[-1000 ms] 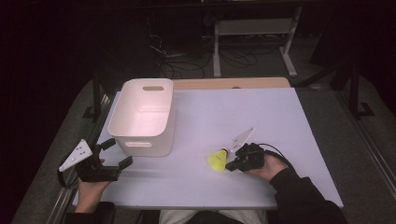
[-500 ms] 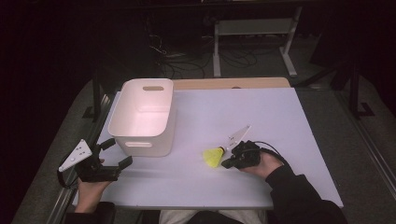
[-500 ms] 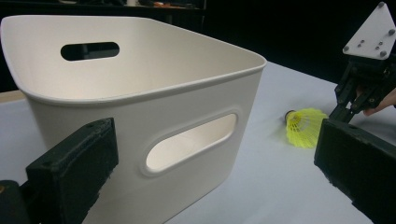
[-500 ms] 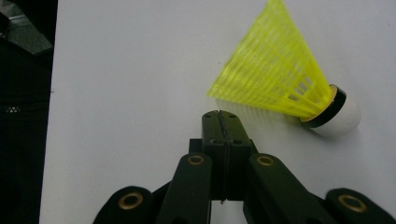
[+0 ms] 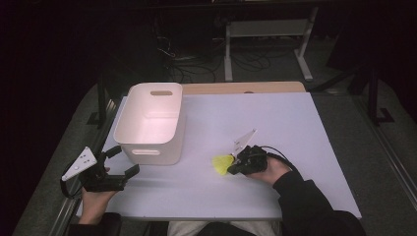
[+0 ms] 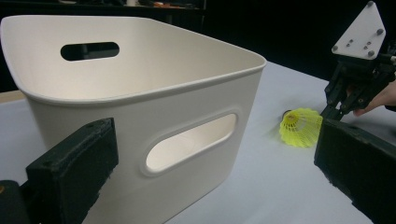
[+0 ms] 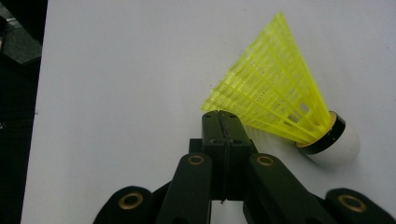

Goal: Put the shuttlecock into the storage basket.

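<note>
While parked at the front-left corner of the white rectangular plastic bin [image 5: 152,155], holds the left gripper [image 5: 124,160] wide and empty. Right of the bin, pinches the skirt rim of the yellow mesh plastic shuttlecock [image 5: 222,163] in the closed right gripper [image 7: 220,116]. Looks like the pick-up step. Next calls for lifting gently, carrying left over the bin, then opening.

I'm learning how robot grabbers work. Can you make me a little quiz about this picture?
1. True or false: the yellow shuttlecock lies inside the white bin.
2. Are the right gripper jaws A) wide open or B) closed together?
3. Which gripper rests nearer the bin?

Key
1. False: it lies on the white table, beside the bin.
2. B: they are closed, with their tips at the edge of the shuttlecock's skirt.
3. The left gripper, with its jaws open.
</note>
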A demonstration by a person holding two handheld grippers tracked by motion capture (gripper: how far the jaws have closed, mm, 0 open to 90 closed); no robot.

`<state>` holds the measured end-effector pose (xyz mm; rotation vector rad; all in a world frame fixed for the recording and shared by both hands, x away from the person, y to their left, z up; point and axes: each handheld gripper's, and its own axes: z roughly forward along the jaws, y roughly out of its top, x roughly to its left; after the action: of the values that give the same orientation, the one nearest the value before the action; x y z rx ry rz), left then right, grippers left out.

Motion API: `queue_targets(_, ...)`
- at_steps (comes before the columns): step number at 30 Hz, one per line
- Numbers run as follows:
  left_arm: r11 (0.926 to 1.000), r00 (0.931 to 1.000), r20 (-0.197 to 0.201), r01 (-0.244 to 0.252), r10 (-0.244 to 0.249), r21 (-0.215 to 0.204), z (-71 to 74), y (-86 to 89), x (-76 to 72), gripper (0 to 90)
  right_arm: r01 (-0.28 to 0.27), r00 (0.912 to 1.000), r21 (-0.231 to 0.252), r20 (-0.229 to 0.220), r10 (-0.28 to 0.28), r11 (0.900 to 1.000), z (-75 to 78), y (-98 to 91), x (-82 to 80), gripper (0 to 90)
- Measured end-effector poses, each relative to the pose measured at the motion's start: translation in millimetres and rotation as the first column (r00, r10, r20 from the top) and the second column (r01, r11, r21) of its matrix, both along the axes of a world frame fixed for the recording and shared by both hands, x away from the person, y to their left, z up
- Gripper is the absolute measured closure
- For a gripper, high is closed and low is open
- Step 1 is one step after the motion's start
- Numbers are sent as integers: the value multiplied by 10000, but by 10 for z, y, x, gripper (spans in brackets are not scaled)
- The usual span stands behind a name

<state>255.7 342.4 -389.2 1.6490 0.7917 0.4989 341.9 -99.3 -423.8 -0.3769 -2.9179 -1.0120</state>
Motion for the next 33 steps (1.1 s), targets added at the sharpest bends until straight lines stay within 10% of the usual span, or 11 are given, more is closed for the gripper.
queue_targets(33, 10000, 10000, -1, 29, -29, 7, 0, 1, 0, 0, 876, 9959, 322, 200, -882, 9956, -2, 61, 263, 889)
